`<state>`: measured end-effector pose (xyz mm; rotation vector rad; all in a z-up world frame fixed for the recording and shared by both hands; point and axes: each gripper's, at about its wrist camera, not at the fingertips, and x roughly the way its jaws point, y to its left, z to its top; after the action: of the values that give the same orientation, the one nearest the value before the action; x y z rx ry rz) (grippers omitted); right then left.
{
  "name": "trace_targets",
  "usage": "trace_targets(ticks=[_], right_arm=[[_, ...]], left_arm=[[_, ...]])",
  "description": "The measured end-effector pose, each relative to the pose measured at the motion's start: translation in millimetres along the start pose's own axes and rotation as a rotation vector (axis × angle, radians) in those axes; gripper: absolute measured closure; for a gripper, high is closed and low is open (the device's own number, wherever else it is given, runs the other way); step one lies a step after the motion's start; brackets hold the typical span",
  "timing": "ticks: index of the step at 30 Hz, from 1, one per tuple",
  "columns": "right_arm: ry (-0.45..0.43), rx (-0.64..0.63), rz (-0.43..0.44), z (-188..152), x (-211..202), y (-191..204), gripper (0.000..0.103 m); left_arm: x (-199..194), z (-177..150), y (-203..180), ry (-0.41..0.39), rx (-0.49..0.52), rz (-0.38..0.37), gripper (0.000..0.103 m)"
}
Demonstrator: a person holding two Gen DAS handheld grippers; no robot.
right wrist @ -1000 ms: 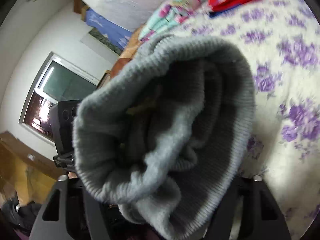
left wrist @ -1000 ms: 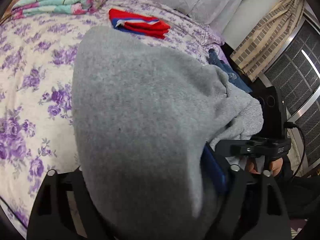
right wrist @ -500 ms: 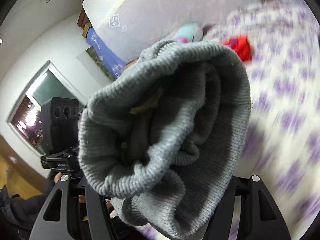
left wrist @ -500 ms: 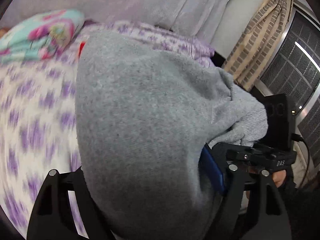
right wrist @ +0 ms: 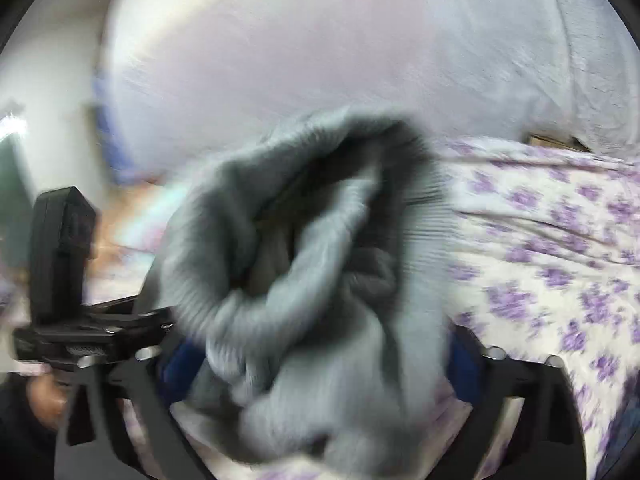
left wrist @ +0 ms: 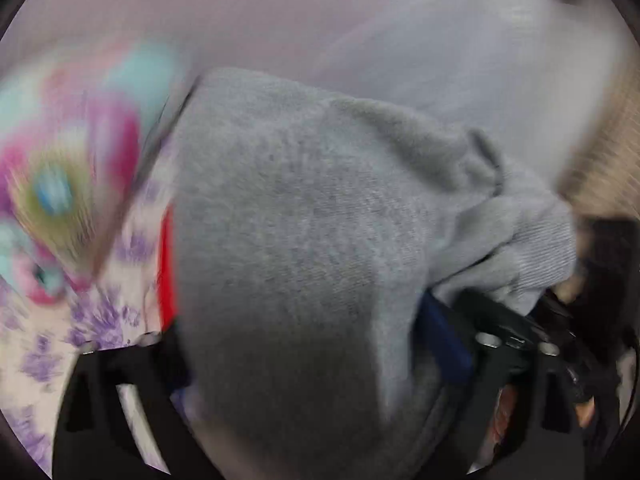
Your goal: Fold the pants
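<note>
We carry the bundled grey pants (left wrist: 304,264) above the flowered bed (right wrist: 560,240). Both the left claw (left wrist: 304,360) and the right claw (right wrist: 320,360) are opening, cloth still between them. Best let both go together so the fold lands flat.

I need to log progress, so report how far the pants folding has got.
Done: the grey pants are already bunched into a thick bundle, not spread out. In hand: the bundle sits between the fingers of the left hand-held gripper and the right hand-held gripper, and both sets of jaws are opening. Left: laying it down on the floral bedsheet; how neat the fold is cannot be judged through the blur.
</note>
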<state>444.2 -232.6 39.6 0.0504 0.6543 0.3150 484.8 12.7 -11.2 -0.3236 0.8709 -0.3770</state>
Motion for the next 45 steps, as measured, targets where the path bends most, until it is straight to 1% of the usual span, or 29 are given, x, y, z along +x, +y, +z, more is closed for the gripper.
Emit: trace_targets(ticks=[1,2,3,4,6,7,8,10,11,12,14,17,19,22,24,25,26,27,28,30,31,33,34,36,37,38,41,43,45], right_arm=[[0.111,-0.058,-0.111,-9.1,45.5,-4.3,0.004],[0.16,-0.059,-0.137,-20.1,67.5,-11.2,0.005],[0.105,0.018,-0.08,-25.2,61.6,-23.1,0.004],[0.057,0.08,-0.049,-24.7,49.9,-29.5,0.004],[-0.031,0.12,-0.028,-24.0,19.1,-33.3,0.004],[-0.093,0.125,-0.035,-23.7,-4.9,-33.2,0.004],[-0.12,0.126,-0.036,-23.6,-24.4,-30.5,0.004],[-0.139,0.124,-0.021,-29.5,-72.2,-22.5,0.004],[-0.137,0.119,-0.021,-36.1,-93.2,-14.5,0.004],[-0.135,0.105,-0.027,-46.7,-125.3,-8.0,0.004],[-0.147,0.07,-0.016,-71.3,-184.0,11.8,0.004],[-0.207,0.022,-0.002,-108.7,-272.7,33.6,0.004],[-0.254,-0.006,0.014,-129.0,-330.7,48.9,0.004],[-0.339,-0.071,0.011,-147.2,-415.6,75.4,0.003],[-0.393,-0.131,0.009,-157.2,-467.8,98.1,0.003],[-0.407,-0.151,0.012,-162.0,-481.4,105.2,0.003],[-0.422,-0.172,0.005,-172.2,-497.0,114.2,0.003],[-0.428,-0.182,-0.005,-180.0,-503.6,118.4,0.003],[-0.424,-0.185,-0.018,-193.0,-507.5,123.1,0.003],[-0.384,-0.155,-0.031,-214.9,-502.1,125.5,0.003],[-0.349,-0.121,-0.037,-229.2,-492.6,123.7,0.003],[-0.306,-0.078,-0.036,-251.3,-475.7,119.4,0.003],[-0.283,-0.048,-0.041,-269.7,-462.9,116.5,0.003],[-0.258,-0.018,-0.058,-295.9,-446.7,114.9,0.003],[-0.227,-0.01,-0.078,-312.2,-435.6,113.8,0.003],[-0.205,-0.008,-0.094,-321.4,-424.8,110.5,0.003],[-0.166,0.004,-0.122,-341.7,-416.4,106.1,0.004],[-0.156,0.027,-0.134,-348.7,-415.6,100.4,0.003],[-0.172,0.04,-0.138,-347.9,-420.2,99.8,0.003]], left_arm=[[29.0,-1.6,24.2,0.064,-0.07,0.072,0.007],[39.7,-3.3,38.9,0.076,-0.121,0.043,0.004],[38.8,-3.6,52.5,0.061,-0.191,-0.044,0.004],[34.9,-2.6,52.0,0.055,-0.191,-0.06,0.004],[15.0,-3.5,38.3,0.041,-0.138,-0.071,0.005],[3.0,-2.9,32.2,0.032,-0.115,-0.065,0.005],[-18.8,-5.6,25.8,0.004,-0.099,-0.059,0.005],[-58.0,-15.5,11.9,-0.043,-0.082,-0.056,0.005],[-86.7,-26.3,1.6,-0.072,-0.066,-0.048,0.005],[-110.2,-36.7,-7.2,-0.095,-0.044,-0.023,0.005],[-161.5,-80.7,-33.5,-0.137,0.018,0.05,0.005],[-227.4,-137.1,-68.9,-0.176,0.096,0.094,0.005],[-272.5,-169.5,-91.2,-0.23,0.136,0.078,0.005],[-362.8,-216.4,-125.1,-0.39,0.213,0.072,0.005],[-400.8,-236.2,-141.8,-0.439,0.254,0.062,0.005],[-420.3,-252.7,-151.4,-0.461,0.279,0.059,0.005],[-426.7,-262.1,-156.4,-0.47,0.291,0.063,0.005],[-433.6,-281.0,-161.9,-0.474,0.305,0.071,0.005],[-433.2,-289.3,-163.5,-0.471,0.308,0.076,0.005],[-422.6,-321.6,-161.9,-0.445,0.3,0.126,0.005],[-419.5,-329.8,-160.6,-0.431,0.293,0.143,0.005],[-395.8,-350.7,-149.9,-0.368,0.263,0.18,0.005],[-382.8,-362.0,-141.9,-0.336,0.242,0.2,0.005],[-366.3,-376.6,-130.8,-0.305,0.21,0.241,0.005],[-358.3,-384.9,-124.7,-0.286,0.194,0.254,0.005],[-350.4,-393.0,-119.2,-0.266,0.18,0.263,0.005],[-335.1,-406.8,-109.4,-0.21,0.16,0.292,0.005],[-332.7,-413.8,-106.4,-0.206,0.154,0.307,0.005],[-332.3,-416.9,-106.3,-0.204,0.157,0.316,0.005]])
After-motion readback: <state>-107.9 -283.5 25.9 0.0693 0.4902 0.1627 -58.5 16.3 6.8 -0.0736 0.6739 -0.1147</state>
